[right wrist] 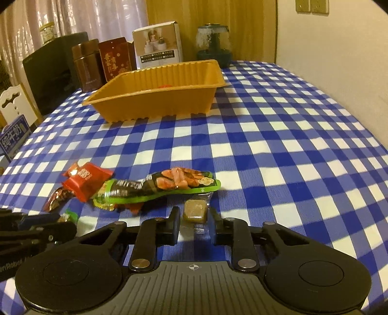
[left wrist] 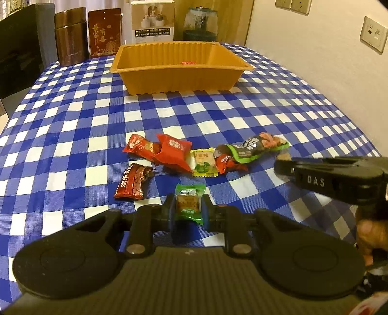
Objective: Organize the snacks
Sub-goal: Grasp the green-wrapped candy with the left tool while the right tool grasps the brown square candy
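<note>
Left wrist view, bottom centre: left gripper (left wrist: 188, 213) clamped on one green-wrapped candy (left wrist: 189, 203), blue pads pressing both sides. Right gripper (left wrist: 281, 167) enters from right edge, side stamped "DAS", hand (left wrist: 368, 235) behind it.

Right wrist view, bottom centre: right gripper (right wrist: 195, 225) with jaws nearly closed around one brown candy in clear wrap (right wrist: 195, 211); whether the pads actually press it, cannot tell.

Loose snacks mid-frame in left view, counted: one dark red pack (left wrist: 133, 181) with Chinese print; one red pack (left wrist: 139, 146) at left of the pile; one red pillow pack (left wrist: 173, 152) overlapping it; one yellow candy (left wrist: 202, 162); one small red wrapper (left wrist: 226, 164) partly under one long black-and-green snack bag (left wrist: 252, 147). All on blue-white checked tablecloth (left wrist: 242, 114).

Upper centre: one orange plastic tray (left wrist: 179, 80), a red item (left wrist: 188, 63) inside, barely seen.

Top edge: one brown canister (left wrist: 70, 36), one red box (left wrist: 104, 32) with gold Chinese characters, one white carton (left wrist: 152, 20), one glass jar (left wrist: 200, 24). Blue milk carton (right wrist: 14, 135) at left edge, right view.
</note>
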A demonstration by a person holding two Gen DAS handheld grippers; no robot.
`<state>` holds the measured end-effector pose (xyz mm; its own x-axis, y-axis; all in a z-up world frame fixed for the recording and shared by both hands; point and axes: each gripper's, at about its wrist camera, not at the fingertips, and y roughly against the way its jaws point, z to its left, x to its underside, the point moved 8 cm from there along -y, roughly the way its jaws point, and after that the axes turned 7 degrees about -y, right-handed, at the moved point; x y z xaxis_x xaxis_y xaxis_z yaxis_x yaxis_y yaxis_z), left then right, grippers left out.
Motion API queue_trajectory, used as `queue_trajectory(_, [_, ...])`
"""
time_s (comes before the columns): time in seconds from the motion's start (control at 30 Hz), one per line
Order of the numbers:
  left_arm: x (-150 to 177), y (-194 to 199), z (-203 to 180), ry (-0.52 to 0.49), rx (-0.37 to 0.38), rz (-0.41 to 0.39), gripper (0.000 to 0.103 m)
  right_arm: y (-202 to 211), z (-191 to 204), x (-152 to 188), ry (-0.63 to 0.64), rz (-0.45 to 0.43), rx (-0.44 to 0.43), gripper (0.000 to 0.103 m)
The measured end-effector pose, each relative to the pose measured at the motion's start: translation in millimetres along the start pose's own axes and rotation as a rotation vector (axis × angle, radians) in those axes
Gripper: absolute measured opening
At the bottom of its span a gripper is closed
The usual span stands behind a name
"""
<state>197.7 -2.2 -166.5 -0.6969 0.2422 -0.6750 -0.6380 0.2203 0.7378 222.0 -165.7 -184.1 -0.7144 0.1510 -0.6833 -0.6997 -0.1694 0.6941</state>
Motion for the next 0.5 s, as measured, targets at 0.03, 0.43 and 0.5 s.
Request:
queue_trajectory(0.03, [-1,2,-1,0.001,-0.001,-0.004,0.02,3,-1,2,-0.001,0.001,0.002,0.024])
queue_trajectory(0.43, [-14,28,-13,0.01,-0.005,-0.062,0.02,41,-5,5,0.001,-0.03,-0.004,0.024])
queue_trajectory(0.5, [-17,33,-14,0.011,-0.01,-0.076,0.02,46,-4,3,0.005,-0.038,-0.01,0.024])
